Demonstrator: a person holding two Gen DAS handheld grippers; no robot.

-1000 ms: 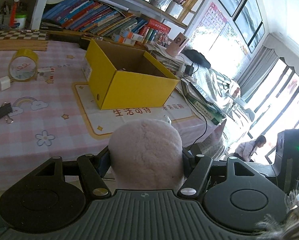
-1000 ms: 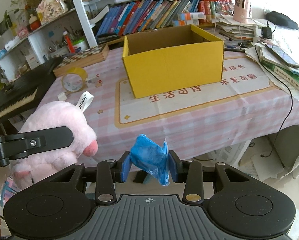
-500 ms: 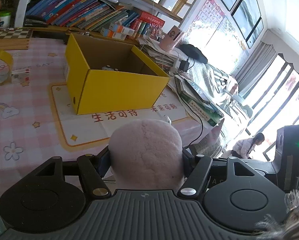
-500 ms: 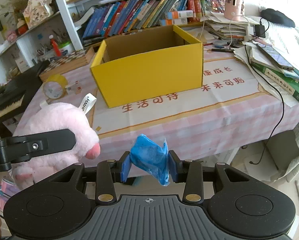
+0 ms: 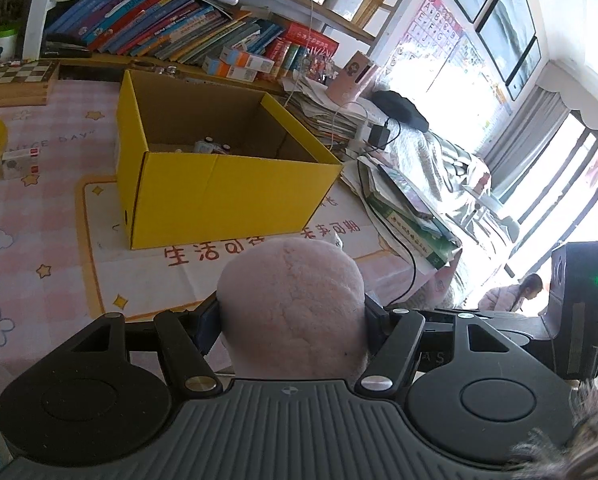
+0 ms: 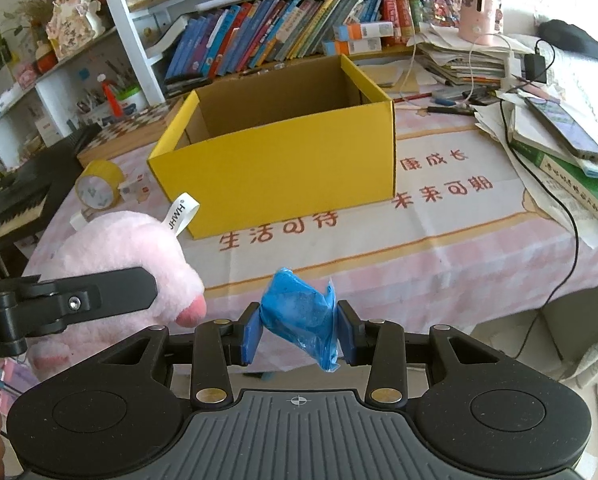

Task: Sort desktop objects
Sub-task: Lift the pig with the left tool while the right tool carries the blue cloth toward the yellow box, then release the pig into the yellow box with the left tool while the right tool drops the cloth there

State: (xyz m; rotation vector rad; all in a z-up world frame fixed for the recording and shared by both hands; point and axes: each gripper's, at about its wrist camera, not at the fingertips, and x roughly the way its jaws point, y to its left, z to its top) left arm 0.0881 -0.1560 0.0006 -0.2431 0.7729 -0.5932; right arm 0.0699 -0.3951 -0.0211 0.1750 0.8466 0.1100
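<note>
The yellow cardboard box point(image 5: 227, 184) stands open on the pink checked tablecloth point(image 5: 39, 240), and from my left side I can see a few small pale items lying on its floor near the front wall, too small to name; from my right side its front wall hides the bottom, so only bare brown inner walls show there. My left gripper point(image 5: 293, 316) is clamped on the pink plush toy point(image 5: 293, 304), fingers pressed into both of its sides, and the toy's round bulk blocks my view of the table edge beneath it. My right gripper point(image 6: 299, 332) is closed partway on a crumpled blue plastic bag point(image 6: 301, 314), the blue pads pinching it from both sides with its tail hanging below. In the right view the plush shows its snout and a white tag, partly covered by my left gripper's black finger. The tape roll point(image 6: 99, 188) sits left of the box, cut off at the frame edge in the left view. Compared with a second ago, the box looms larger and nearer in both views, and both grips look unchanged.
</note>
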